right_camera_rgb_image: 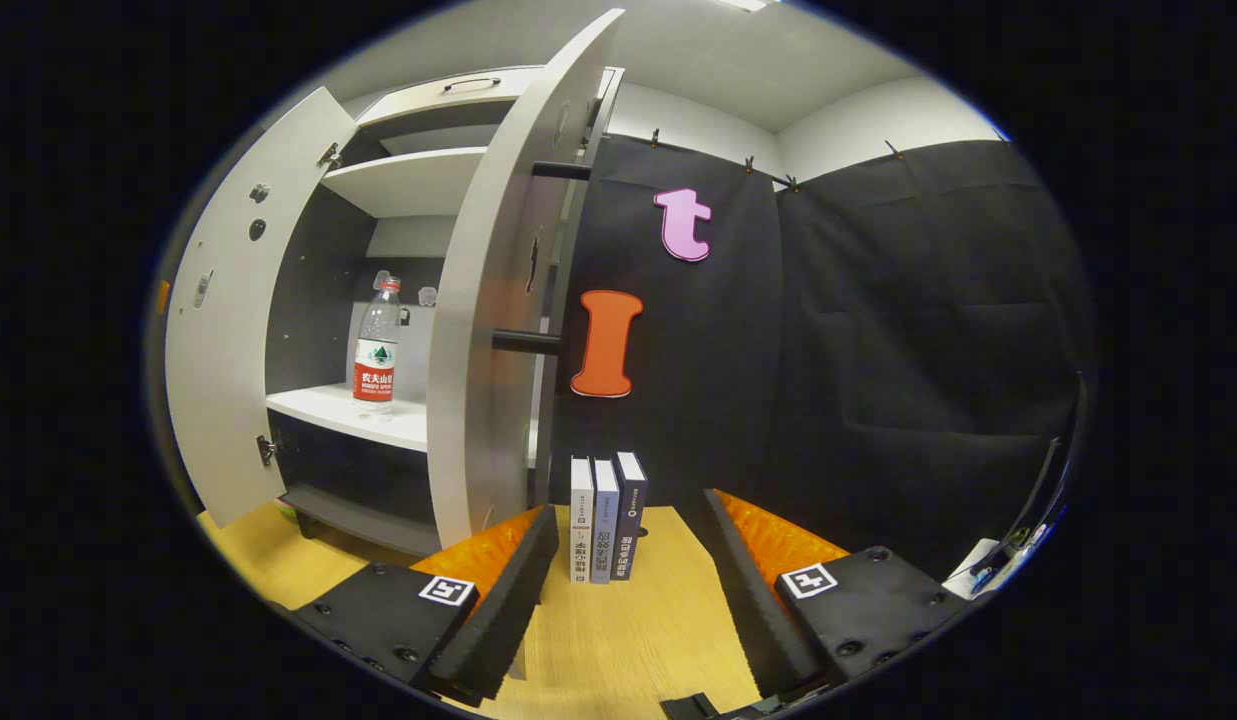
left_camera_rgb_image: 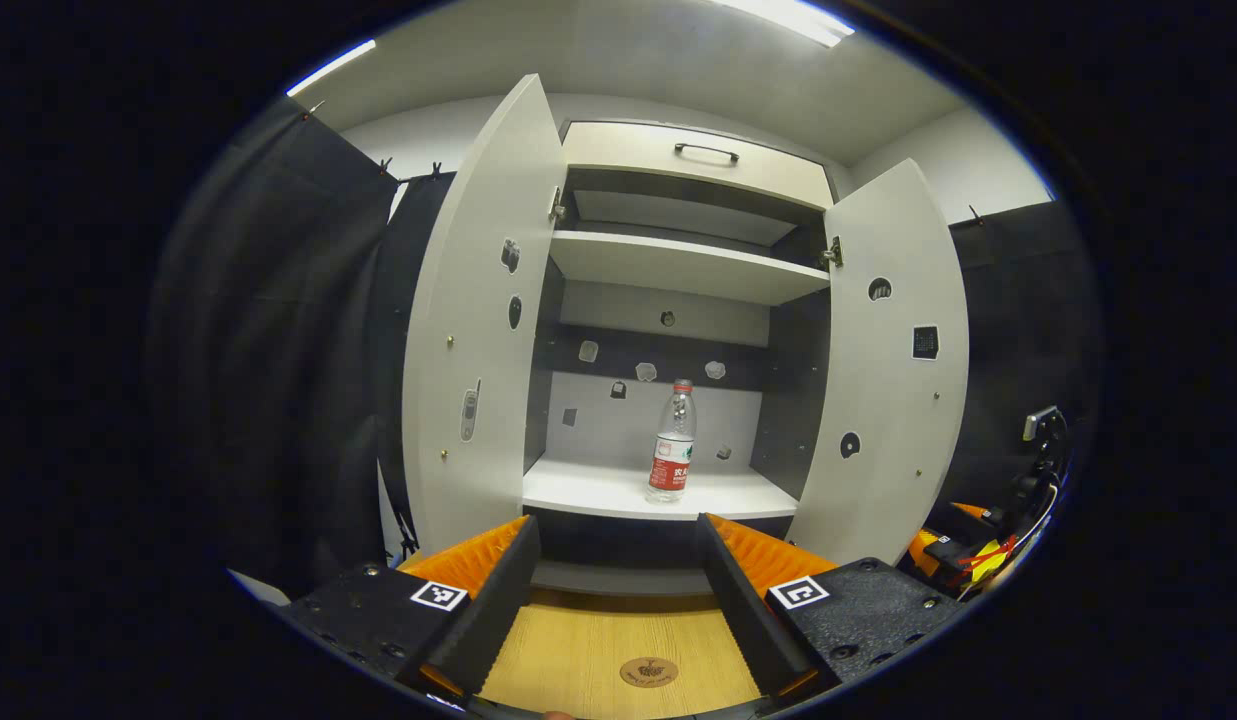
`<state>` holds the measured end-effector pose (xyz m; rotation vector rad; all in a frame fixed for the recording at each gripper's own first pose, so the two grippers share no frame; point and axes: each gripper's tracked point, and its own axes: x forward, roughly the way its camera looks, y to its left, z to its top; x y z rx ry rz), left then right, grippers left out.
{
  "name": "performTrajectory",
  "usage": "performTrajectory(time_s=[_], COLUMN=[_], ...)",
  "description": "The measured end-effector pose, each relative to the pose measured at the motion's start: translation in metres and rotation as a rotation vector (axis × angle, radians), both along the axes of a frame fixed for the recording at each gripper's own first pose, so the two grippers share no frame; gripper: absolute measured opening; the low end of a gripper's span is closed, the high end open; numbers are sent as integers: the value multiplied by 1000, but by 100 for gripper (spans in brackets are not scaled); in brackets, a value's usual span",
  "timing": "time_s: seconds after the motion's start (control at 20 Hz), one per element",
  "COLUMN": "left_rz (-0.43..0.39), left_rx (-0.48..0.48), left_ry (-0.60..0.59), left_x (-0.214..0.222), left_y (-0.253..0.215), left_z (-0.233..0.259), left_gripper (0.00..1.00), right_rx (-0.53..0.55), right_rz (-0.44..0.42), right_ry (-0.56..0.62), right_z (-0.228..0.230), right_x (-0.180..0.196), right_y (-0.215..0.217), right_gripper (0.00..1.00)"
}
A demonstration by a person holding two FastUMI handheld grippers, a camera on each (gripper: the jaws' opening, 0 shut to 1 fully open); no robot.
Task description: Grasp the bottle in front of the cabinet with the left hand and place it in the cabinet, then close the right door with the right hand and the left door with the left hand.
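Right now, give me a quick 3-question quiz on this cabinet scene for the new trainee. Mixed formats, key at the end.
1. True or false: the bottle stands upright on a shelf inside the cabinet.
2. Multiple choice: how do the right door and the left door stand? A) both shut B) both open C) one open, one shut
3. Fill in: beside the cabinet, in front of the right gripper, three ____ stand upright on the table.

Key: 1 true. 2 B. 3 books. Note: the left gripper and the right gripper are both open and hold nothing.
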<state>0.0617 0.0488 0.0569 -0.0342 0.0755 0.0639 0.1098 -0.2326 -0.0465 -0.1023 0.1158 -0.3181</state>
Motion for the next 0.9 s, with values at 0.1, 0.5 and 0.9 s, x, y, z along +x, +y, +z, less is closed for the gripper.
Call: performTrajectory(time_s=[0.1, 0.5, 0.9], left_rz=[-3, 10, 47], left_rx=[-5, -7, -10], left_ry=[8, 14, 11], left_x=[1, -9, -16], left_y=[6, 24, 42], left_z=[2, 3, 4], left_gripper=[95, 95, 95], right_rx=[9, 34, 25], right_rz=[1, 77, 156], right_ry=[-1, -2, 8], right_z=[0, -2, -3], right_x=[1, 15, 35], right_y=[8, 60, 97], right_gripper=[95, 95, 95])
